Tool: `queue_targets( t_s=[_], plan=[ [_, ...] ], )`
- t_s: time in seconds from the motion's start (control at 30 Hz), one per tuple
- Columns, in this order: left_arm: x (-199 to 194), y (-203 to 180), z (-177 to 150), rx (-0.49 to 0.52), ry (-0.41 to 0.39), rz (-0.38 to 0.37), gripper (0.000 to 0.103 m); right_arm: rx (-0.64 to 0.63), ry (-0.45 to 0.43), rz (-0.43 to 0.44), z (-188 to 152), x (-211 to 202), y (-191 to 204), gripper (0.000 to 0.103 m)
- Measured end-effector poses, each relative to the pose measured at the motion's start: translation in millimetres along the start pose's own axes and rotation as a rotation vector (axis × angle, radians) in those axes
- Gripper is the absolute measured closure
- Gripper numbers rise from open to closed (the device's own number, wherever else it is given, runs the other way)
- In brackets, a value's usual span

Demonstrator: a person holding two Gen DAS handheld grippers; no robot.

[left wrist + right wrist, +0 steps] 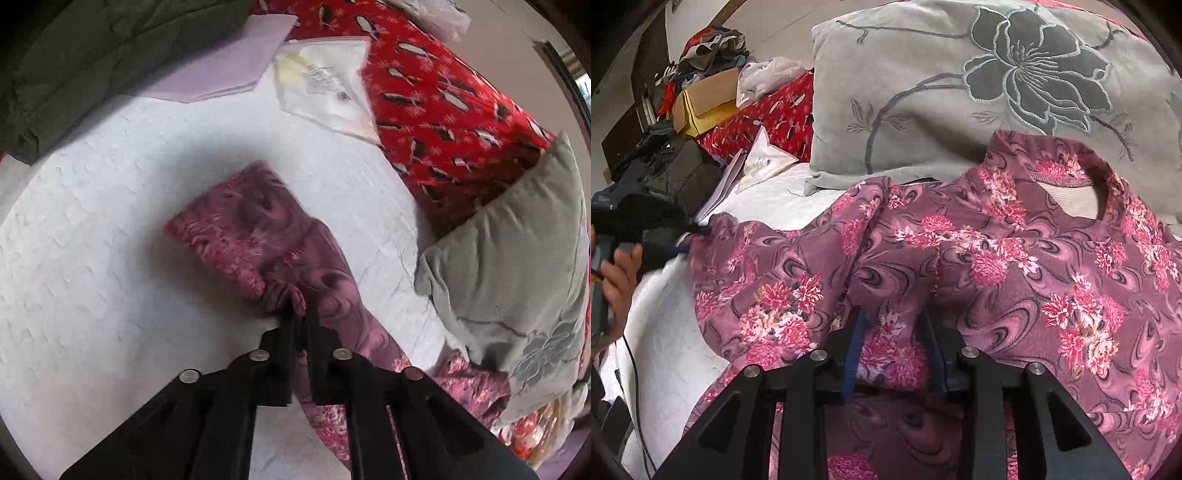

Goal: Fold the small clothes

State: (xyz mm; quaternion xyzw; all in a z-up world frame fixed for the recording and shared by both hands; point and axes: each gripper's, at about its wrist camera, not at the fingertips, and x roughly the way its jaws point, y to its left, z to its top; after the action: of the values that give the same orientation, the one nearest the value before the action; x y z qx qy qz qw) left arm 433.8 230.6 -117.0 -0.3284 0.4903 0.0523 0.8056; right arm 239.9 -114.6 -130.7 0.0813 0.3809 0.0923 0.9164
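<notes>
A purple garment with pink flowers (997,277) lies spread over the white quilt (665,332), its neck opening (1071,199) toward the grey pillow. My right gripper (894,325) hovers over its middle, jaws apart, with a flat patch of the cloth between the fingers and no visible pinch. In the left wrist view the sleeve of the garment (258,229) stretches across the quilt (92,240), and my left gripper (297,314) is shut on a bunched bit of its edge. The left gripper (701,230) shows at the left of the right wrist view too, held by a hand (620,273).
A grey flower-embroidered pillow (923,92) (517,266) lies against the garment. Red penguin-print fabric (443,92) borders the quilt. A folded lilac cloth (229,62), a clear plastic bag (325,81) and dark grey cloth (74,55) lie at the far edge. A cardboard box (709,99) stands beyond.
</notes>
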Motion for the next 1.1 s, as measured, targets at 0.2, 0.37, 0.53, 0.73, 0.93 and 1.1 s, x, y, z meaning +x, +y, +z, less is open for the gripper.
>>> queue_targets(
  t_s=[0.2,0.37,0.53,0.73,0.93,1.1],
  plan=[
    [-54,28,8,-0.02,-0.173,0.052,0.1,0.015,-0.006,0.018,-2,-2,-4,0.069],
    [-60,67,13,-0.074,-0.146,0.108,0.099,0.015,-0.006,0.018,-2,-2,-3,0.069],
    [-50,102,20,-0.214,-0.085,-0.071,0.089,0.017,-0.007,0.02,-2,-2,-4,0.069],
    [-32,113,30,-0.263,-0.05,-0.167,0.041,0.022,-0.007,0.029,-1,-3,-5,0.069],
    [-4,112,53,-0.288,-0.043,-0.15,0.098,0.033,-0.009,0.042,-1,-4,-7,0.069],
    [-58,104,61,-0.228,-0.254,-0.04,0.098,0.045,-0.012,0.056,-2,-3,-9,0.069]
  ],
)
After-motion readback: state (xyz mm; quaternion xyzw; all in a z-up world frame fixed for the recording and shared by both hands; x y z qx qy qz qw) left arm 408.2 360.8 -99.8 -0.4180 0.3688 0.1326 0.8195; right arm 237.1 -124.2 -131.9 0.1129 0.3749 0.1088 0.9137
